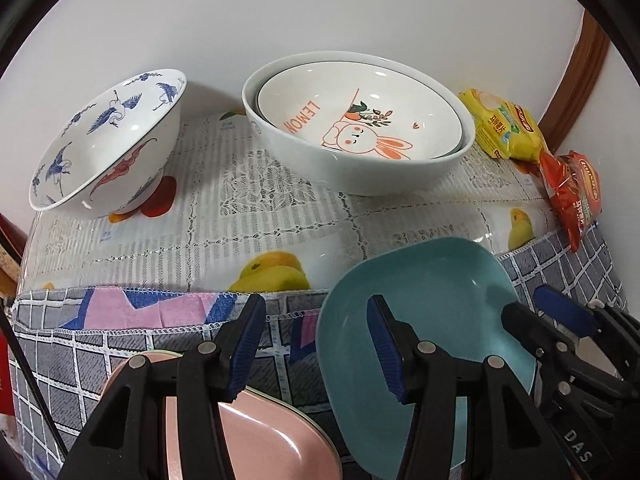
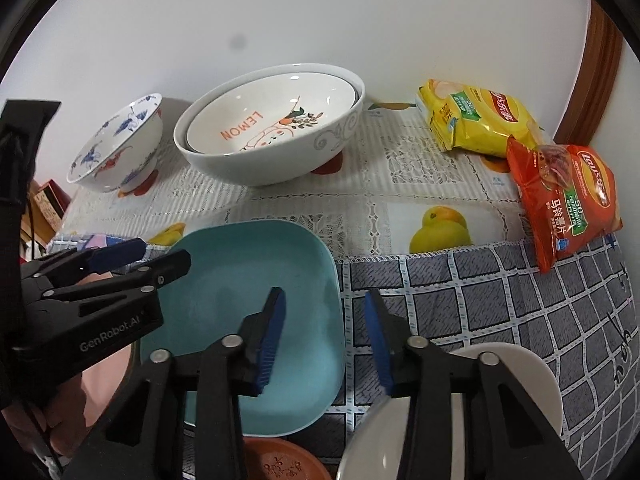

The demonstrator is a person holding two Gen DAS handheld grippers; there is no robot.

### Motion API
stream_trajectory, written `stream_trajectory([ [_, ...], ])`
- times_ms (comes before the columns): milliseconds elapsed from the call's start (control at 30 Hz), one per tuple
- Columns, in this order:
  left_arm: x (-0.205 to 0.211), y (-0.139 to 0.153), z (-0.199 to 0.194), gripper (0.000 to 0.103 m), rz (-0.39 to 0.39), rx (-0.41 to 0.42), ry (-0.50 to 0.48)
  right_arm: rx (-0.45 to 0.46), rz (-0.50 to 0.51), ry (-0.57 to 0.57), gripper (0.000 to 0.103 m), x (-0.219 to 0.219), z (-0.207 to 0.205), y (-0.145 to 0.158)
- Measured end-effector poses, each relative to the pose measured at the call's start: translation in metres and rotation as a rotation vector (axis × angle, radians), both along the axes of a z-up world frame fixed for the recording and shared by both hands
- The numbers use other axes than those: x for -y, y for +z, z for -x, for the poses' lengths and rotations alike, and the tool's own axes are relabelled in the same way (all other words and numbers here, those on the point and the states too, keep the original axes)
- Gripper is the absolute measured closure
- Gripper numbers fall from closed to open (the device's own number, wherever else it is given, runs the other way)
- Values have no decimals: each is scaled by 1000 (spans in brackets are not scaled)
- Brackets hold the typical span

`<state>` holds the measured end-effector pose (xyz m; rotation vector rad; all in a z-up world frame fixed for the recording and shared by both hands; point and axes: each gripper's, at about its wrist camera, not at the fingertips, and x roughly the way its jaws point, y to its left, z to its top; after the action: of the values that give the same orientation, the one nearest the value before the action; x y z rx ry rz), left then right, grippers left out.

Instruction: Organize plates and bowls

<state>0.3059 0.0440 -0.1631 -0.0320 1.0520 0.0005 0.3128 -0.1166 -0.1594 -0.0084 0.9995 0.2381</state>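
**A:** Since both grippers are on it already, how will the teal plate (image 2: pixel 256 280) handle?

**B:** Stiff, glossy, so prob slick on the pads. Ceramic or melamine, can't tell, so treat it as breakable. Shallow w/ a raised rim. I'd say the rim is the only place to take hold, as the flat centre gives nothing to pinch.

**A:** Where is it rel. to the jaws?

**B:** R gripper (image 2: pixel 326 332): the plate's right rim sits btwn the jaws, one pad over the dish, the other outside over the checked cloth (image 2: pixel 480 300). About half open, no pad pressing that I can see, holds nothing. L gripper (image 1: pixel 316 344): same story on the opposite rim, jaws half open and not clamped.

**A:** Anything under them?

**B:** Pink plate (image 1: pixel 260 440) is below the L gripper's outer finger, just beside the teal one. White plate (image 2: pixel 520 368) is below the R gripper's outer finger. Brown saucer (image 2: pixel 280 460) is behind the R jaws, near edge.

**A:** Containers?

**B:** All well beyond the jaws, by the wall. Crane bowl (image 1: pixel 108 144) is ahead-left, empty. Big pale bowl (image 1: pixel 360 176) is straight ahead w/ the rabbit bowl (image 1: pixel 360 120) nested in it, nothing else inside. Teal plate is empty too.

**A:** Risk?

**B:** Two-sided rim grip on glaze could slip if it tilts, so keep it level. Chip bags (image 2: pixel 480 120) are ahead-right, well apart.
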Motion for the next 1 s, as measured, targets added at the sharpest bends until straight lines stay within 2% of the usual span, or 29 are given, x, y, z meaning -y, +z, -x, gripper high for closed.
stream_trajectory([
  [300, 2, -10, -4, 63, 4, -32, 4, -1, 59, -39, 80, -4, -8, -5],
  [733, 5, -20, -7, 89, 32, -53, 0, -5, 93, -53, 96, -6, -11, -12],
  [1000, 0, -12, -3, 91, 71, -19, 30, 8, 41, -79, 98, 0, -8, -10],
])
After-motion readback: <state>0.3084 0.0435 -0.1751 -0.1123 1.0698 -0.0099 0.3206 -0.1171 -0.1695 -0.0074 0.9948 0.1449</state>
